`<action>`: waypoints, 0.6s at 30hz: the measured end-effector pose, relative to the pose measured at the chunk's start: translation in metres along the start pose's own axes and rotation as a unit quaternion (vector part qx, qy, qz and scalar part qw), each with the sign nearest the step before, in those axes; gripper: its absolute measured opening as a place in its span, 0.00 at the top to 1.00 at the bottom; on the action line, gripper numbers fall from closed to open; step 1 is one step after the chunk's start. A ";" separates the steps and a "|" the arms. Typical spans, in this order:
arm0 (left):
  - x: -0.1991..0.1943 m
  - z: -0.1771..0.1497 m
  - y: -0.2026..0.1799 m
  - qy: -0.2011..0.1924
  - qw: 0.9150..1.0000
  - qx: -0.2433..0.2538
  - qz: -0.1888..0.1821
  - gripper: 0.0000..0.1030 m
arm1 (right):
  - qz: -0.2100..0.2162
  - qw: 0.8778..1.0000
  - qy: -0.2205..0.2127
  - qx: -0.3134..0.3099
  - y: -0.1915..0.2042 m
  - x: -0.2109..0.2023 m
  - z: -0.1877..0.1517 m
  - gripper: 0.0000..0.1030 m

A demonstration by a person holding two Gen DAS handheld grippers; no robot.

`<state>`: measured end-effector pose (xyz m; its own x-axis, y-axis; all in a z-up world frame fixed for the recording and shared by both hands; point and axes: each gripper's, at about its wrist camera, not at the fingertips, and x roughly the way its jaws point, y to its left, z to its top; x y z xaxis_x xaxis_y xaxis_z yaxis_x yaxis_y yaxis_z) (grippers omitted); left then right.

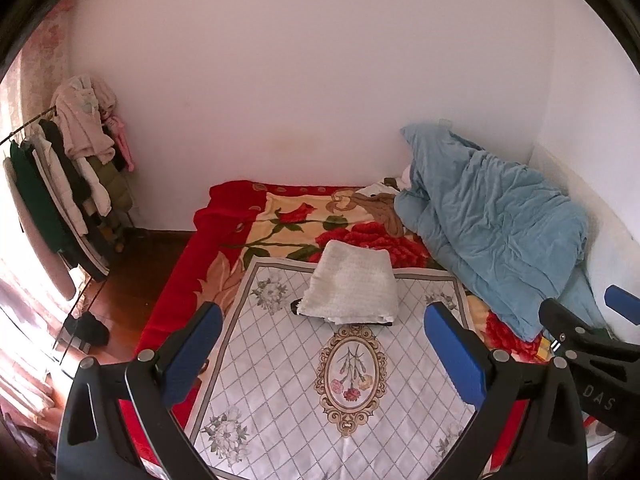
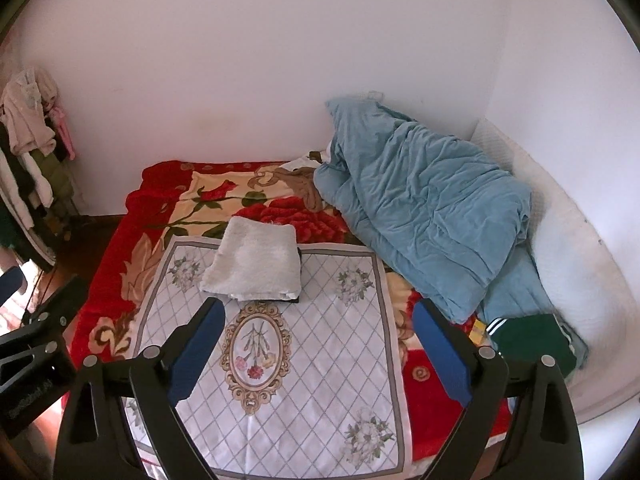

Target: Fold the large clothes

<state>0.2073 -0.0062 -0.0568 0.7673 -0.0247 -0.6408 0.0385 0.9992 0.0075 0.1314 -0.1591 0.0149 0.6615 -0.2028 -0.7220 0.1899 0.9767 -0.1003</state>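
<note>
Folded white garment (image 1: 352, 294) on bed, ahead of both open claws, untouched

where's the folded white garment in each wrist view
Left wrist: the folded white garment lies just above centre, on the far edge of the white diamond-pattern cloth.
Right wrist: the garment sits left of centre, on the same far edge.
Shared landmark: the blue quilt heaped to its right.

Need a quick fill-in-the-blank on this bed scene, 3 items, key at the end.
1. The folded white garment lies on the patterned ___ cloth.
2. Both the left claw and right claw are ___.
3. The rumpled duvet is ___ in colour.

Missing words: white; open; blue
</note>
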 end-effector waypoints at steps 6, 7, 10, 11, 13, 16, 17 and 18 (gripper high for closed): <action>-0.002 0.002 -0.003 -0.006 1.000 0.002 0.004 0.00 | 0.000 1.000 -0.002 -0.002 0.001 0.002 0.004 0.06; -0.003 0.002 -0.003 -0.005 1.000 0.000 0.005 0.00 | 0.001 1.000 -0.003 0.000 0.000 0.002 0.005 0.06; -0.004 0.003 -0.004 -0.005 1.000 0.000 0.003 0.00 | 0.001 1.000 -0.004 0.002 -0.001 0.001 0.008 0.06; -0.004 0.004 -0.003 -0.006 1.000 0.000 0.002 0.00 | 0.000 1.000 -0.005 0.003 -0.002 0.001 0.008 0.06; -0.004 0.004 -0.004 -0.007 1.000 0.001 0.001 0.00 | 0.000 1.000 -0.007 0.003 -0.003 0.000 0.009 0.06; -0.005 0.008 -0.003 -0.009 1.000 0.001 0.000 0.00 | 0.000 1.000 -0.008 0.005 -0.003 0.000 0.010 0.06; -0.006 0.009 -0.002 -0.009 1.000 0.001 0.000 0.00 | 0.000 1.000 -0.008 0.003 -0.003 0.000 0.010 0.06; -0.006 0.009 -0.001 -0.010 1.000 0.001 -0.001 0.00 | 0.000 1.000 -0.008 0.005 -0.005 -0.001 0.010 0.06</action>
<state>0.2089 -0.0077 -0.0463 0.7795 -0.0265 -0.6258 0.0406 0.9991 0.0082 0.1375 -0.1641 0.0230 0.6731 -0.2046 -0.7107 0.1969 0.9759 -0.0944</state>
